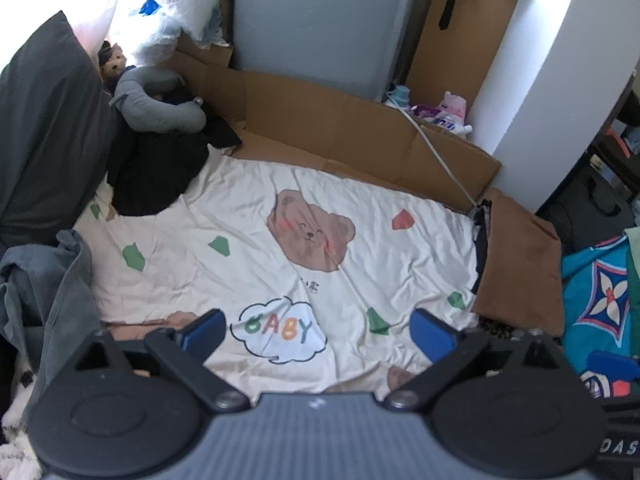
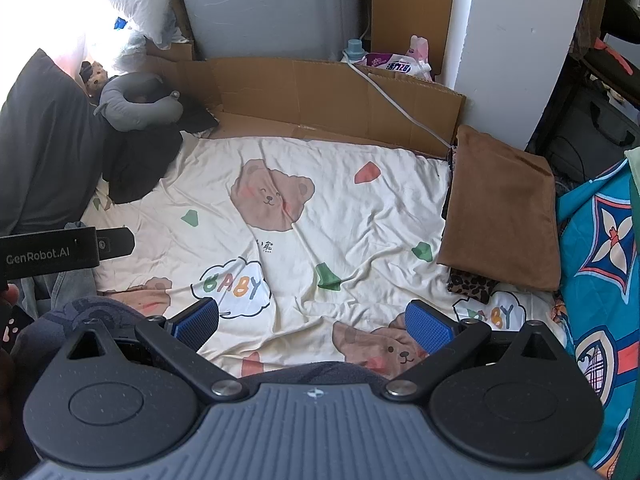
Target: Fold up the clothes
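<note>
Cream bear-print sheet (image 1: 248,216), both grippers' jaws wide, brown folded cloth (image 2: 504,208) beside

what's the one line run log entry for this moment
left claw: open, empty | right claw: open, empty | brown folded cloth: right of bear sheet

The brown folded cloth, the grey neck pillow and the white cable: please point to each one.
brown folded cloth (image 2: 504,208), right wrist view, middle of its top face.
grey neck pillow (image 2: 136,114), right wrist view, on its curved body.
white cable (image 2: 394,100), right wrist view, where it crosses the cardboard.
</note>
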`<state>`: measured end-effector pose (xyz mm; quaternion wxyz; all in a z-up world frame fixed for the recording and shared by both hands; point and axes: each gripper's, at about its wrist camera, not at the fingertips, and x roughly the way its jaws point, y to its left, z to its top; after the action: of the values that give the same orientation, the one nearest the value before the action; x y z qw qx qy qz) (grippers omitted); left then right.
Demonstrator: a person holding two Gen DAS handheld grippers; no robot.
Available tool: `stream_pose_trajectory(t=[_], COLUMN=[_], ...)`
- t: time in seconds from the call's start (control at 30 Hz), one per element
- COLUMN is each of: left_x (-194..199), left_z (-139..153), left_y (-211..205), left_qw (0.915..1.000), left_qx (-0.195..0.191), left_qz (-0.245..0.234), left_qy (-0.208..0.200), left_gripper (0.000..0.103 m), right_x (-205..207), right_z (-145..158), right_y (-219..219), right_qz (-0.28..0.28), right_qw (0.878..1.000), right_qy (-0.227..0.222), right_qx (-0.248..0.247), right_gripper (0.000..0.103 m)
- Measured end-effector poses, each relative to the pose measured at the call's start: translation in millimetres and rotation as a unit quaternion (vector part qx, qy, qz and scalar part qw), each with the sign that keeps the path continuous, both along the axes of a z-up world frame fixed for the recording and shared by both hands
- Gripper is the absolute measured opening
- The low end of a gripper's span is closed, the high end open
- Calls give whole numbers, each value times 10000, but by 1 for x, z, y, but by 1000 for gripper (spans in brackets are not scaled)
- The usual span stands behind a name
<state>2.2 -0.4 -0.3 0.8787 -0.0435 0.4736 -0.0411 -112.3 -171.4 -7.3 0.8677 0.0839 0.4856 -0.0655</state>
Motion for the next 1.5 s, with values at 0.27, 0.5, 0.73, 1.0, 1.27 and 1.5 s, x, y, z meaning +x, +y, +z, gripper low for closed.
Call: stream_pose_trajectory(t=[0.27, 0.5, 0.73, 1.0, 1.27, 1.5], left_x=[-2, 1, -9, -16, -15, -16], left_z=[-3, -1, -2, -4, -11, -12], left_y=[0, 1, 1, 6, 15, 13], left_qw=[10000, 9990, 9981, 9984, 9986, 9985], left_qx=[59, 265, 465, 447, 384, 341], left_qz=[-25, 87, 40, 166, 164, 224], left_qy=[27, 335, 407, 313, 339, 353], left_gripper=[100, 102, 102, 103, 103, 103], right_x=[-1, -2, -2, 3, 11, 13], right_z=[-1, -1, 0, 3, 7, 8], right_y=[3, 5, 8, 2, 1, -1], right_qz=[30, 56, 136, 184, 309, 355], right_qw=[10000, 10000, 9999, 9998, 9995, 9991], right_qy=[-6, -12, -15, -27, 18, 63], right_qx=[-1, -2, 11, 99, 115, 212], right_gripper=[102, 102, 102, 102, 102, 102])
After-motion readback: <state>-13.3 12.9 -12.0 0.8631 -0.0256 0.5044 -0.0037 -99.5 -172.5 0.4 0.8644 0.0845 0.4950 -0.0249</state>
